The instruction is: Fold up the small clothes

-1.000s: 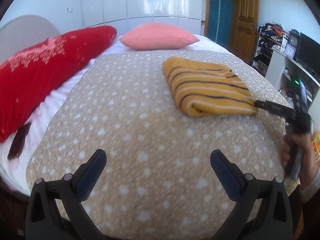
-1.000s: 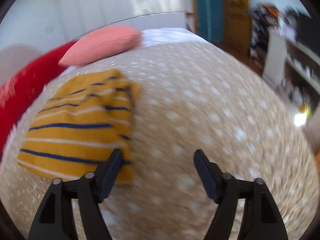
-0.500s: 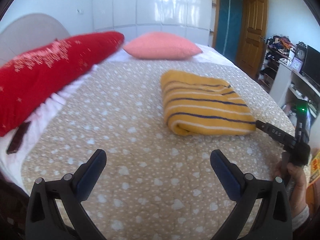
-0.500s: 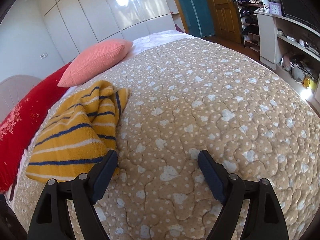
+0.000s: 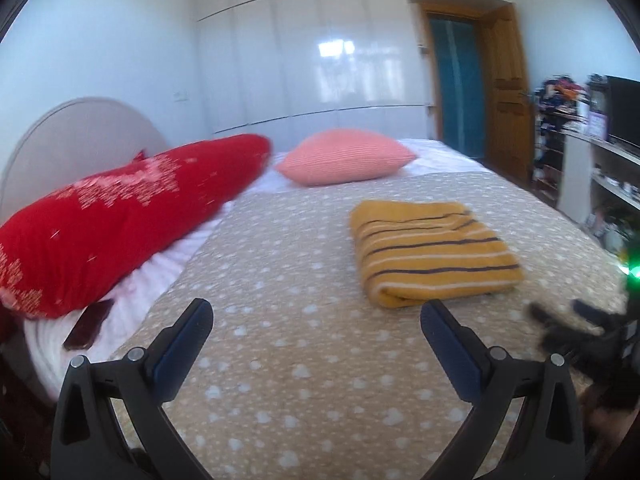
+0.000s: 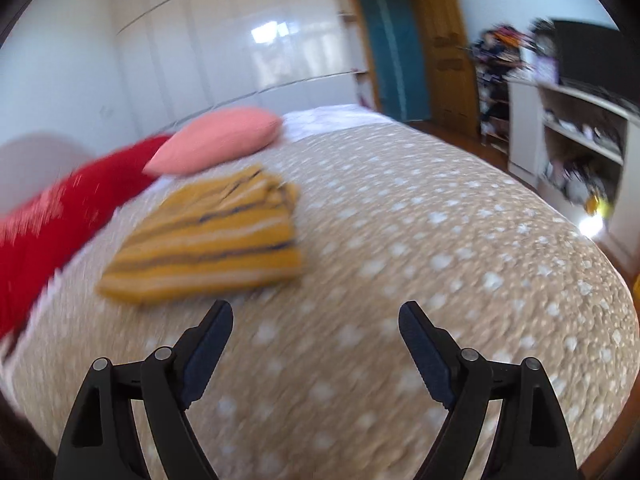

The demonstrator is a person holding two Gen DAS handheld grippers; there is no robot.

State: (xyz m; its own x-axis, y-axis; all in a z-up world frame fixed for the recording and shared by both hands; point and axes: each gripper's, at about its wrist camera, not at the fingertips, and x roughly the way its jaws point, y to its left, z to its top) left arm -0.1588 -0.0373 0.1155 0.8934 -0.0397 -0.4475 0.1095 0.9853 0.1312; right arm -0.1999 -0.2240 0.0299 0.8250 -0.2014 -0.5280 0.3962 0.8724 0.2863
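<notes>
A mustard-yellow garment with dark and white stripes (image 5: 432, 254) lies folded in a neat rectangle on the beige spotted bedspread (image 5: 288, 344). It also shows in the right wrist view (image 6: 212, 240), blurred. My left gripper (image 5: 316, 332) is open and empty, held above the bedspread, near and left of the garment. My right gripper (image 6: 316, 336) is open and empty, near and right of the garment. The right gripper also appears blurred at the right edge of the left wrist view (image 5: 576, 328).
A long red pillow (image 5: 120, 216) and a pink pillow (image 5: 344, 156) lie at the head of the bed. A dark flat object (image 5: 88, 324) lies on the white sheet at the left. Shelves with clutter (image 6: 576, 148) and a wooden door (image 5: 508, 92) stand at the right.
Both grippers have pulled back and up from the folded garment, which stays in place. The right gripper's fingers, earlier touching the garment's edge, are now clear of it.
</notes>
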